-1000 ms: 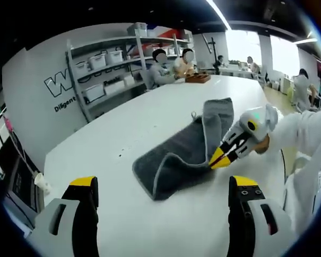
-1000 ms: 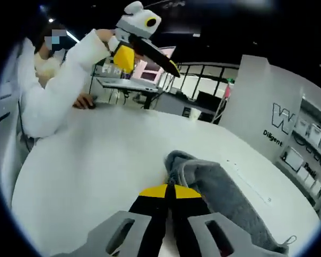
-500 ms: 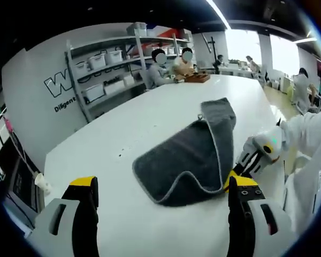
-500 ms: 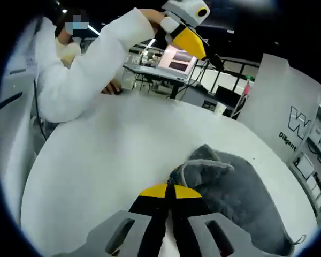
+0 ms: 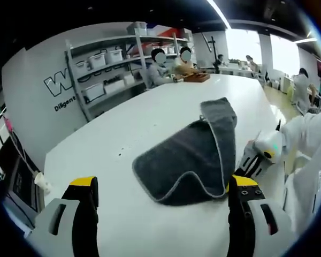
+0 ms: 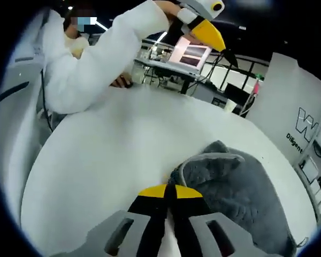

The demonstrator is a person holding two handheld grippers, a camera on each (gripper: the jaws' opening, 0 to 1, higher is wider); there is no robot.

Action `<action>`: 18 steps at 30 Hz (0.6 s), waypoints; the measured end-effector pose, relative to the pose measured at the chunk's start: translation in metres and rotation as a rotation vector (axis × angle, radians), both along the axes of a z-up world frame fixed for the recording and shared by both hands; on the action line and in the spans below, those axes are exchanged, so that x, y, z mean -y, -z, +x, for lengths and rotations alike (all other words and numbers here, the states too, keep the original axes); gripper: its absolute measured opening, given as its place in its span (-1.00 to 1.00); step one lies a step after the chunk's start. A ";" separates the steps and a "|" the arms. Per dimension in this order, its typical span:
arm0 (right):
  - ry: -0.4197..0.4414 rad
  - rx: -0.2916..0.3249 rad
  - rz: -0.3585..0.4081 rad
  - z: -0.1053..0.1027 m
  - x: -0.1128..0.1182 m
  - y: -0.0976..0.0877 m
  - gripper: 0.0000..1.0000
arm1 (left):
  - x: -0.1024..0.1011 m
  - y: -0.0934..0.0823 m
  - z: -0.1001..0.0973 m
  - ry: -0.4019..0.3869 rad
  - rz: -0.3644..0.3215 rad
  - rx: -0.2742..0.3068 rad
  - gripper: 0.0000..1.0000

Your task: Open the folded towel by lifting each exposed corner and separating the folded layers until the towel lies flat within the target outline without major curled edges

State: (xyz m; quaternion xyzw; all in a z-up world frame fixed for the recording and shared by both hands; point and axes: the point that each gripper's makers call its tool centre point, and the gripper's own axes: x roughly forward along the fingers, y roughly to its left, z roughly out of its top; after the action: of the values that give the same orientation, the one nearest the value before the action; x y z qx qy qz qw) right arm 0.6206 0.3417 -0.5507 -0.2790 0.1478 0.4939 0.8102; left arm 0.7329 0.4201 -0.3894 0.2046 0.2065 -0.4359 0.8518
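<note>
A dark grey terry towel with a pale stitched edge (image 5: 190, 160) is spread on a broad white table (image 5: 112, 134), partly unfolded: one long flap is turned over along its far side and a rounded loop of edging is seen at the near end. In the left gripper view the left gripper (image 5: 163, 201) is held above the table with its two yellow-tipped black jaws set wide apart and nothing between them; the towel lies ahead of them, between and beyond the tips, apart from both. The right gripper (image 5: 241, 170) is seen at the towel's near right corner, low by the table, just beside the left gripper's right-hand jaw.

In the right gripper view the right gripper (image 6: 168, 194) has its jaws pressed together, and the grey towel (image 6: 230, 184) edge meets the yellow tips, so a pinch of the corner appears to be held, though the cloth between the pads is hidden. A white sleeve (image 6: 104, 51) is stretched above the table, and the left gripper (image 6: 206, 24) is raised high at its end
</note>
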 end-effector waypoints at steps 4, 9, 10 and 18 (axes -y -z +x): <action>0.018 0.006 0.037 -0.003 0.006 -0.012 -1.00 | -0.001 0.000 0.002 -0.005 0.003 -0.002 0.99; 0.073 0.040 0.095 -0.002 0.019 -0.036 -0.95 | -0.001 0.001 0.001 -0.006 0.006 -0.004 0.99; 0.091 0.048 0.110 -0.001 0.023 -0.042 -0.90 | 0.000 0.001 0.000 -0.006 0.007 -0.004 0.99; 0.342 0.043 0.298 0.008 0.081 -0.080 -0.36 | -0.002 0.002 0.002 -0.014 0.010 -0.006 0.99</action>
State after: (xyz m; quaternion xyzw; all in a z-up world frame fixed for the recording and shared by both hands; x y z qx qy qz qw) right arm 0.6282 0.2604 -0.4708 -0.1373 0.1011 0.3597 0.9173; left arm 0.7345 0.4224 -0.3915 0.2062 0.2129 -0.4296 0.8530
